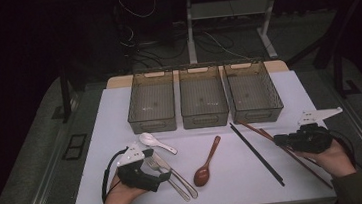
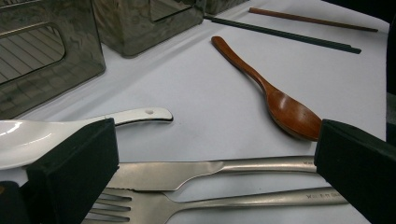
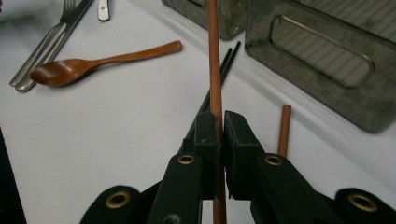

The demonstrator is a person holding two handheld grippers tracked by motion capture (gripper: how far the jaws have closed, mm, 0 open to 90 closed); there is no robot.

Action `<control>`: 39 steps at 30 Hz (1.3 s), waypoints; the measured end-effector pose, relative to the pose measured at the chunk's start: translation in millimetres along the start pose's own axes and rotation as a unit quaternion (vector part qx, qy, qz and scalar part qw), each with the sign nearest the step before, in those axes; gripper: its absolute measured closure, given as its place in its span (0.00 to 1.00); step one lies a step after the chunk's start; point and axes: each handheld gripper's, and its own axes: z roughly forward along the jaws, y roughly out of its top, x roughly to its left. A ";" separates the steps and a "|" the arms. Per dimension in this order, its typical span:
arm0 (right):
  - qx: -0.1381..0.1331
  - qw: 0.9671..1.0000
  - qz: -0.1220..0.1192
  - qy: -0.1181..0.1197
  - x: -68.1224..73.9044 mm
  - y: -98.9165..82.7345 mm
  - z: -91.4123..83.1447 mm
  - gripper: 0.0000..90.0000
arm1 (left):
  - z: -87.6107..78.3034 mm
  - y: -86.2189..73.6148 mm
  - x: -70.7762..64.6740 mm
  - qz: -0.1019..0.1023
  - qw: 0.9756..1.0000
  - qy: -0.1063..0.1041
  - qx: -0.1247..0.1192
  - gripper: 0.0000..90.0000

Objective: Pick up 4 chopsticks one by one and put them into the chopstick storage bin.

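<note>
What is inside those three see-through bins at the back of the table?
Nothing that I can see: the three bins show bare ribbed floors. The cutlery and chopsticks lie on the table in front. The bins' near corners are dim through the tinted walls.

3 bins (image 1: pixel 203 102), 2 spoons (image 1: pixel 206 162) – 1 fork (image 1: pixel 167 177), 1 knife (image 1: pixel 175 172), 4 chopsticks (image 1: pixel 256 154).

You are working at a white table (image 1: pixel 119 108) that stands on a grey floor (image 1: pixel 39 161), with a small dark vent or grate (image 1: pixel 74 146) set into it to your left. Beyond the far edge, a pale metal desk frame (image 1: pixel 191 30) stands with loose cables (image 1: pixel 136 46) trailing around its feet. The room behind is very dim, so its walls may be dark curtains; you cannot tell.
</note>
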 end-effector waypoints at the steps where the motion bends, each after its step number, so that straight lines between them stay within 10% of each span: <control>1: -0.001 1.000 -0.001 0.003 0.9 2.0 1.0 0.94 | 0.1 0.0 -0.1 0.000 1.000 -0.001 0.000 0.00; 39: -0.024 0.999 -0.030 0.034 27.7 64.9 42.3 0.94 | 0.9 1.0 -1.8 0.002 1.000 -0.007 0.003 0.00</control>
